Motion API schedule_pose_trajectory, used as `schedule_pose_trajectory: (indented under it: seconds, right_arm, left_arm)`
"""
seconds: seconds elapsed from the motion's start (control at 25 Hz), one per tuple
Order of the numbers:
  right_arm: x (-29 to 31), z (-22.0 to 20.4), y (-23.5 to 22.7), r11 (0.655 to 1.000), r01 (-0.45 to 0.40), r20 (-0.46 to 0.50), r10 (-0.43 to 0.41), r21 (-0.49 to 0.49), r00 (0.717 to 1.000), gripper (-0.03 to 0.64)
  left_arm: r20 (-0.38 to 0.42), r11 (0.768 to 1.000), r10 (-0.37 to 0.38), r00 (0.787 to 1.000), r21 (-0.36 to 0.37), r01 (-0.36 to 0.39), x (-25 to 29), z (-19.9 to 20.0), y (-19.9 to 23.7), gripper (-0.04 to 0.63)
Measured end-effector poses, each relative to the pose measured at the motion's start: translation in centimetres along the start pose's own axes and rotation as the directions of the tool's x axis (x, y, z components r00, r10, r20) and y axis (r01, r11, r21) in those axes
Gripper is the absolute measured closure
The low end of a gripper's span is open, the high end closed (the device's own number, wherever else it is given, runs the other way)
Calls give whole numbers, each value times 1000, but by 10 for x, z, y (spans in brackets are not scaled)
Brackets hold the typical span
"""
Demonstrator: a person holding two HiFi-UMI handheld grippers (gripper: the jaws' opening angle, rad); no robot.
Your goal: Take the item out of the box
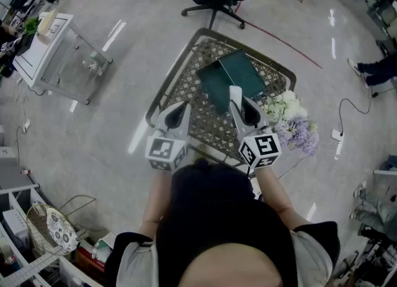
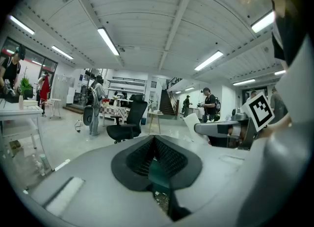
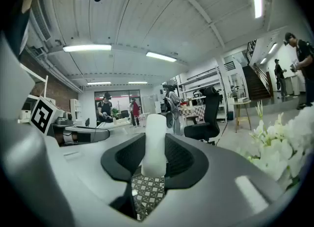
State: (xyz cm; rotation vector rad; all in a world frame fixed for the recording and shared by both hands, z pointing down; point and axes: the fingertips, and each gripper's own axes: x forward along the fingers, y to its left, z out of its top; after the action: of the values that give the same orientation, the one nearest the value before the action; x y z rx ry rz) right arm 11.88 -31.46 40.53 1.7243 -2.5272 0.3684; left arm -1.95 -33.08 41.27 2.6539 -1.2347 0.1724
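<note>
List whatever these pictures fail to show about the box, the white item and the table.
- White item, right gripper view: lower end sunk between the right gripper's jaws; what it is cannot be told.
- Green box, head view: too small to tell whether anything remains inside.
- Lattice table, head view: near edge covered by the person's head.

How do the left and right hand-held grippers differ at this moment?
The right hand-held gripper is clamped on an upright white item; the left hand-held gripper has its jaws together on nothing. In the head view the right one is over the green box's near edge, the left one over the lattice table beside the box. Both point forward, side by side.
</note>
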Motion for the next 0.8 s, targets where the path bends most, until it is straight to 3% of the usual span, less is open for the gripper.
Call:
schedule_pose_trajectory:
  seconds: [0.8]
  right_arm:
    - [-10,-1,1,999,38,4,-38,-33,999,491]
  left_arm:
    - [-19,1000,-2,1000,4,2,-11,-14,-3,586]
